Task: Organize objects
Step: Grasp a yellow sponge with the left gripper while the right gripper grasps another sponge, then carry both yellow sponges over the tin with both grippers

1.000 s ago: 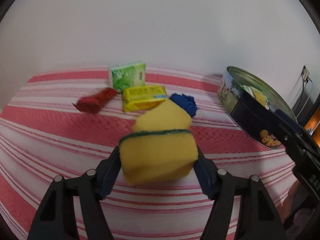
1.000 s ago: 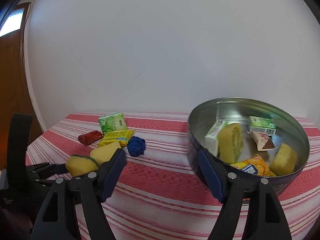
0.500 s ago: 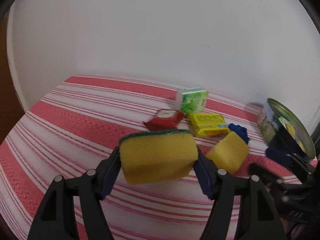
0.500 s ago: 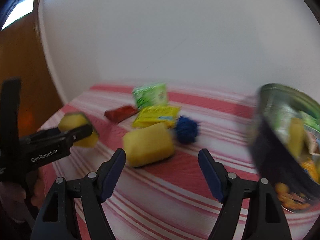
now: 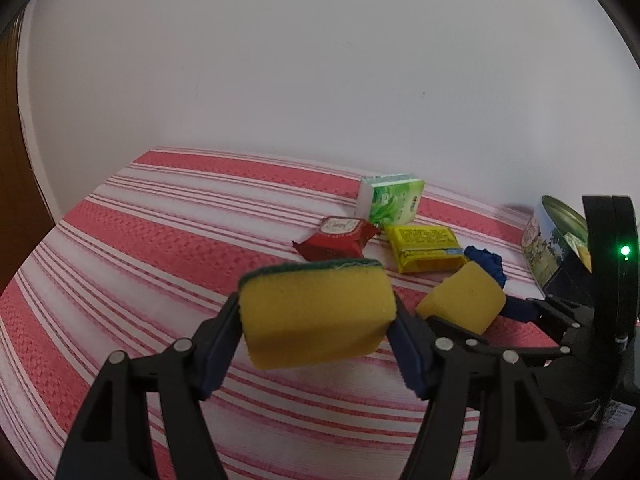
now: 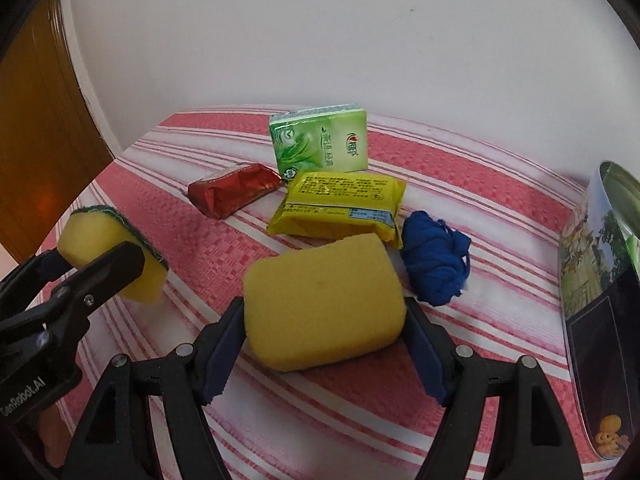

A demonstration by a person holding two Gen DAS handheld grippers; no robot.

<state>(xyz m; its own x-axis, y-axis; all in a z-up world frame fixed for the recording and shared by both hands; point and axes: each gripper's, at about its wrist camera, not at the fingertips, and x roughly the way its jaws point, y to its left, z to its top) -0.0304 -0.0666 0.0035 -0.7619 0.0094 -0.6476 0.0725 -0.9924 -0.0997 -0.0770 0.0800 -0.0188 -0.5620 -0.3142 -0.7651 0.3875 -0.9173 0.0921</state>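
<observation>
Gripping a green-backed yellow sponge (image 5: 316, 312), the left tongs (image 5: 318, 320) are clenching it; the right tongs (image 6: 324, 312) are straddling one plain yellow sponge (image 6: 322, 304), grip uncertain.

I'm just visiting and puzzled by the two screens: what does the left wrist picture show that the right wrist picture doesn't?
Only the left wrist view shows a green light on the right tool's body, and the label on the red packet.

Only the right wrist view shows the printed front of the green tissue pack and the brown door.

Both show the green-backed sponge in the left gripper, the plain yellow sponge between the right gripper's fingers, the yellow packet, blue cloth and tin.
</observation>
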